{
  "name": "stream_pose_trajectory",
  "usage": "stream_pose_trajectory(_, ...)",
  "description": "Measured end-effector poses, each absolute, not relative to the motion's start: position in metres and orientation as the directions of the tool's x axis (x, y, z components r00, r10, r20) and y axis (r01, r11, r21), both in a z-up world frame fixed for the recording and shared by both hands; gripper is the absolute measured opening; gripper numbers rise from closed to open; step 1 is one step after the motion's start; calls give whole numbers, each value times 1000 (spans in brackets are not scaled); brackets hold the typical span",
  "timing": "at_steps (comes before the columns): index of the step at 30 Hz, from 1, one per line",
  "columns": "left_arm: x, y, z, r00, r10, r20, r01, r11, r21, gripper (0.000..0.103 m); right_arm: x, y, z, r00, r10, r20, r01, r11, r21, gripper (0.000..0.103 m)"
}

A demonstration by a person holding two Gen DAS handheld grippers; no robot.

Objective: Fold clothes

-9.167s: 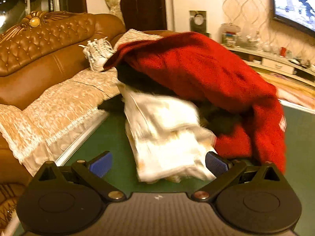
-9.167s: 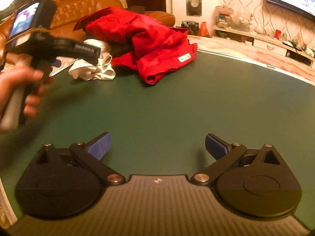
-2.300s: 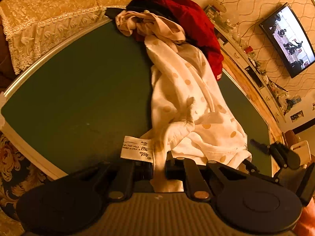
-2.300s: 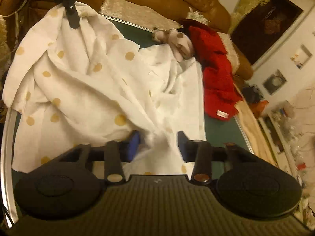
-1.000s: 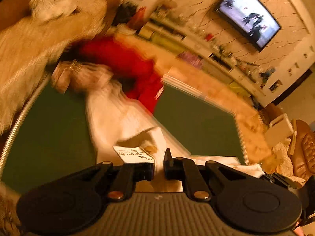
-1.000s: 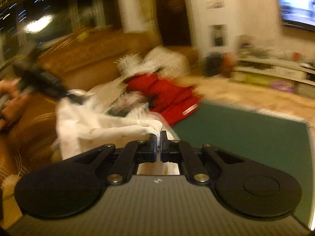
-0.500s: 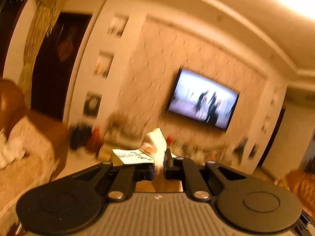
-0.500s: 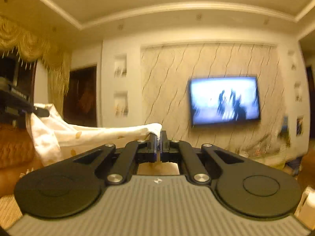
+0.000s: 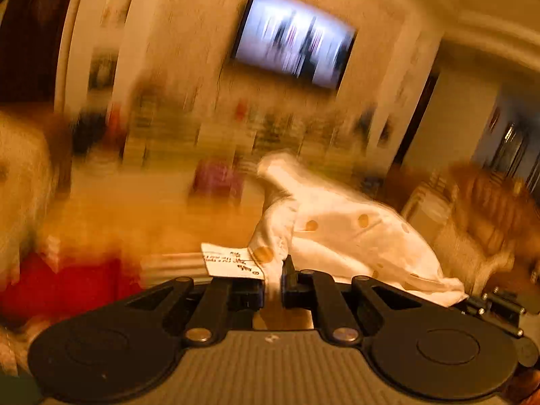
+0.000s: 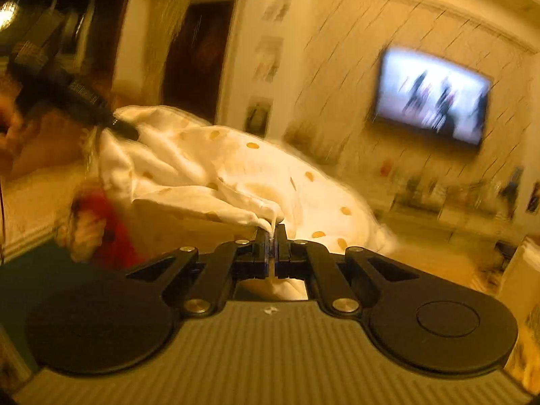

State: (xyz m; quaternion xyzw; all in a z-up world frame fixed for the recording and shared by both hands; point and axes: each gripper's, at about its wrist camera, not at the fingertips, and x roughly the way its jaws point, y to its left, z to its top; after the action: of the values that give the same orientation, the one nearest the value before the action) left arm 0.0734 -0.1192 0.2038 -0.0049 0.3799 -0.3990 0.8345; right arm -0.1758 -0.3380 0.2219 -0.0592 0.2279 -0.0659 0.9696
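Presently: white garment with gold dots (image 10: 216, 168) hanging in the air between both grippers, clear of the green table (image 10: 20, 270); left gripper (image 9: 272, 281) clamping one edge beside the care label (image 9: 229, 263); right gripper (image 10: 272, 241) pinching another edge, fingers nearly touching; red garment (image 9: 64, 283) lying blurred below; wall television (image 10: 432, 96) glowing behind

wall-mounted television (image 9: 293, 38), dark doorway (image 10: 197, 54), sofa (image 9: 486, 199)

Care tag (image 9: 229, 265) on spotted garment (image 9: 351, 236): handwriting, seemingly illegible.
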Motion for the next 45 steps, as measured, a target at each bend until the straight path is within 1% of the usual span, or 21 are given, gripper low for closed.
stream_pose_trajectory(2,69,-93,124,330,-612,-719,602,723,-340,10,-179,-303,154,828,-118,-549,33,986,-162,5)
stream_pose_trajectory(4,68,-67,62,285,-567,-773,546,759,-355,10,-180,-278,108,774,-82,-627,-14,989,-146,5)
stream_pose_trajectory(6,64,-43,20,277,-529,-802,505,791,-347,9,-182,-257,78,733,-23,-679,-47,995,-83,5)
stream_pose_trajectory(7,65,-33,11,275,-529,-803,490,796,-356,9,-183,-246,71,728,-8,-686,-56,996,-71,5)
stream_pose_trajectory(9,67,-17,8,305,-513,-803,490,807,-329,9,-180,-228,62,706,62,-705,-92,996,-4,5)
stream_pose_trajectory(11,66,-5,11,341,-495,-799,494,818,-295,10,-174,-204,60,691,109,-715,-134,991,21,5)
stream_pose_trajectory(15,78,16,44,429,-426,-797,454,864,-217,10,-161,-167,67,650,275,-709,-259,957,133,6)
stream_pose_trajectory(18,79,45,56,445,-366,-818,429,888,-165,10,-163,-141,69,589,366,-720,-371,915,161,16)
stream_pose_trajectory(19,80,54,57,439,-350,-827,423,893,-154,10,-164,-137,71,570,398,-719,-406,897,174,22)
stream_pose_trajectory(20,79,61,56,431,-336,-837,415,898,-147,12,-164,-139,75,561,420,-713,-430,884,182,32)
stream_pose_trajectory(21,77,67,54,422,-322,-847,407,903,-141,16,-164,-146,80,565,425,-708,-436,882,181,37)
stream_pose_trajectory(22,76,73,52,413,-308,-857,398,907,-135,18,-164,-155,85,575,419,-702,-429,886,177,45)
stream_pose_trajectory(24,69,85,53,418,-310,-854,395,909,-137,26,-160,-186,94,608,391,-691,-388,906,171,46)
stream_pose_trajectory(26,65,93,58,431,-328,-841,397,906,-150,28,-152,-229,102,651,316,-691,-301,942,148,47)
stream_pose_trajectory(29,63,89,64,458,-364,-811,427,890,-158,38,-129,-311,110,703,115,-701,-88,993,74,47)
stream_pose_trajectory(31,62,82,74,470,-401,-786,464,870,-166,45,-109,-363,107,694,-2,-720,53,997,49,47)
stream_pose_trajectory(35,67,78,92,533,-395,-748,439,885,-155,63,-70,-459,98,639,-164,-751,303,952,49,47)
stream_pose_trajectory(38,70,90,101,564,-332,-756,368,921,-130,63,-60,-508,91,604,-229,-763,434,898,74,47)
stream_pose_trajectory(40,70,100,109,586,-300,-753,333,936,-113,63,-63,-530,82,582,-254,-772,480,874,75,47)
stream_pose_trajectory(42,71,99,113,567,-340,-750,386,914,-123,65,-52,-540,68,563,-275,-780,501,864,57,47)
stream_pose_trajectory(45,82,64,103,506,-356,-786,492,867,-76,72,-26,-546,38,520,-308,-797,516,857,5,47)
